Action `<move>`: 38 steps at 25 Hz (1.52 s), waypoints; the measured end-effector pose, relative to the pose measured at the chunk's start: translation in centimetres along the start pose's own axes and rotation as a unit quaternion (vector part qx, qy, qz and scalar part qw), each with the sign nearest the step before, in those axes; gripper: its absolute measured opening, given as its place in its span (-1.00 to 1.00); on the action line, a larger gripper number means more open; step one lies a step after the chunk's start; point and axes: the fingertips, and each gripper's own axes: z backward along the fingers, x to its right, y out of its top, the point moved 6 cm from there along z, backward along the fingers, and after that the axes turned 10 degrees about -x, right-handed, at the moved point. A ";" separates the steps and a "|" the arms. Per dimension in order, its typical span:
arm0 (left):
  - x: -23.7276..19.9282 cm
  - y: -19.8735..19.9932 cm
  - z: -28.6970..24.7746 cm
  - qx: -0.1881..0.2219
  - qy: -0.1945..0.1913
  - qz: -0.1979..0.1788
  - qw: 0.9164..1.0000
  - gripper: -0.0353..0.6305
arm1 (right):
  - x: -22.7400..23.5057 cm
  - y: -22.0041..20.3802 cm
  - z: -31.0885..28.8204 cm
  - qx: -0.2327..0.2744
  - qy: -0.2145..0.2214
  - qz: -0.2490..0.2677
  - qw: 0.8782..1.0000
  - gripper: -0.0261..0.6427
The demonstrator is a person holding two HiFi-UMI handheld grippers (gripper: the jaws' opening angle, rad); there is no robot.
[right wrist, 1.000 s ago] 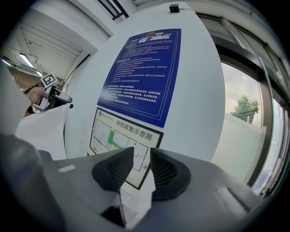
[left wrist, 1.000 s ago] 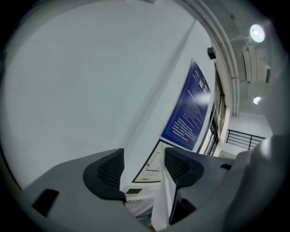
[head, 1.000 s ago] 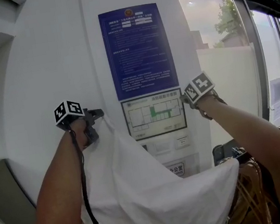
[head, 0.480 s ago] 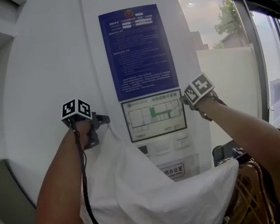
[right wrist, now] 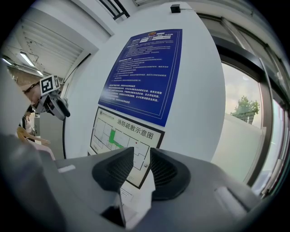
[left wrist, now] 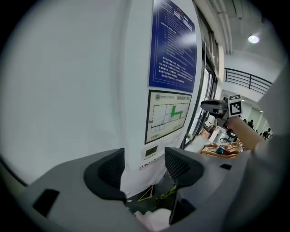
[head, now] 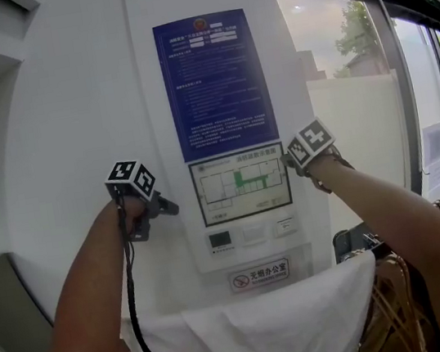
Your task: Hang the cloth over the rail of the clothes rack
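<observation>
two grippers up at the white pillar (head: 69,112): left gripper (left wrist: 145,165) jaws wide apart, nothing between them. right gripper (right wrist: 142,170) clamped on an edge of the white cloth (head: 285,326), which sags low beneath both arms. blue notice (head: 213,81) and floor plan (head: 242,182) on the pillar, window (head: 344,68) to the right.
</observation>
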 end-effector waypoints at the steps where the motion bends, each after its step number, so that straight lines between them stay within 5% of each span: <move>1: 0.0 0.1 0.1 0.010 -0.002 0.004 1.000 -0.08 | 0.0 0.0 0.1 0.000 0.000 -0.001 1.000 -0.59; 9: 1.1 0.6 3.1 0.124 0.012 0.034 0.992 -0.10 | -1.3 0.4 1.9 0.018 0.003 0.010 1.000 -0.74; 14: 3.8 -0.9 7.4 0.220 0.048 0.043 0.973 -0.74 | -2.9 -0.1 5.0 0.033 0.016 0.027 0.999 -0.91; 19: 7.5 -4.1 10.8 0.289 0.058 0.041 0.955 -0.88 | -5.0 -1.4 8.8 0.045 0.027 0.038 0.998 -0.91; 27: 11.2 -11.5 15.6 0.345 0.042 0.036 0.937 -0.88 | -9.5 -5.2 17.8 0.059 0.025 0.015 0.998 -0.91; 38: 13.5 -23.9 21.2 0.361 0.059 0.011 0.931 -0.88 | -15.1 -15.5 29.8 0.056 0.000 -0.039 0.998 -0.91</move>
